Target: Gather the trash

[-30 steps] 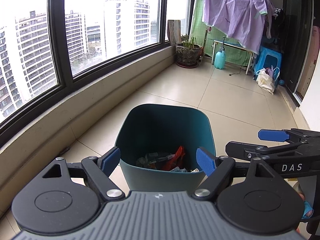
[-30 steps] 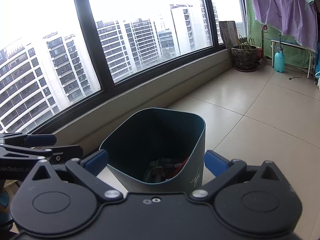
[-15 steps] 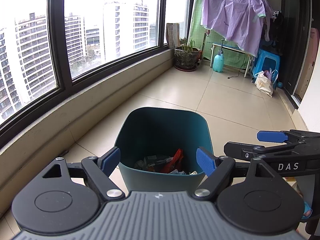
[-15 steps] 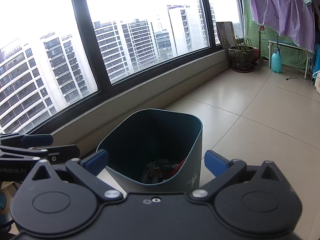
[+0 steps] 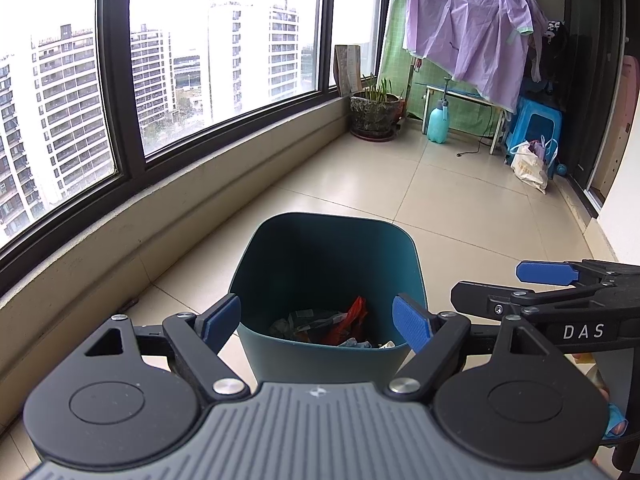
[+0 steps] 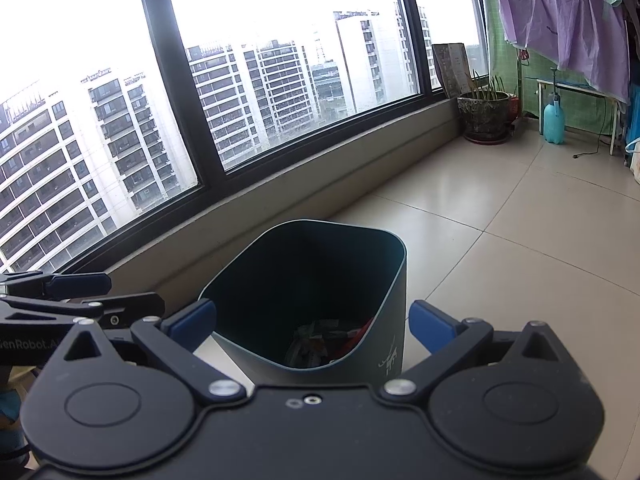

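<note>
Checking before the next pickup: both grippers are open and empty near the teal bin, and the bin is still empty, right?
Not quite. The teal bin already holds trash: crumpled wrappers and a red piece show at its bottom in the left wrist view. The left gripper and right gripper are indeed open and empty.

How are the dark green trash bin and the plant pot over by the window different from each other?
The trash bin stands near, right in front of both open tongs; the plant pot sits far off by the end of the window ledge. The trash bin is plain teal with squarish rounded corners; the plant pot is round, dark and mottled. The trash bin holds wrappers; the plant pot holds green shoots. Both stand upright on the tiled floor.
</note>
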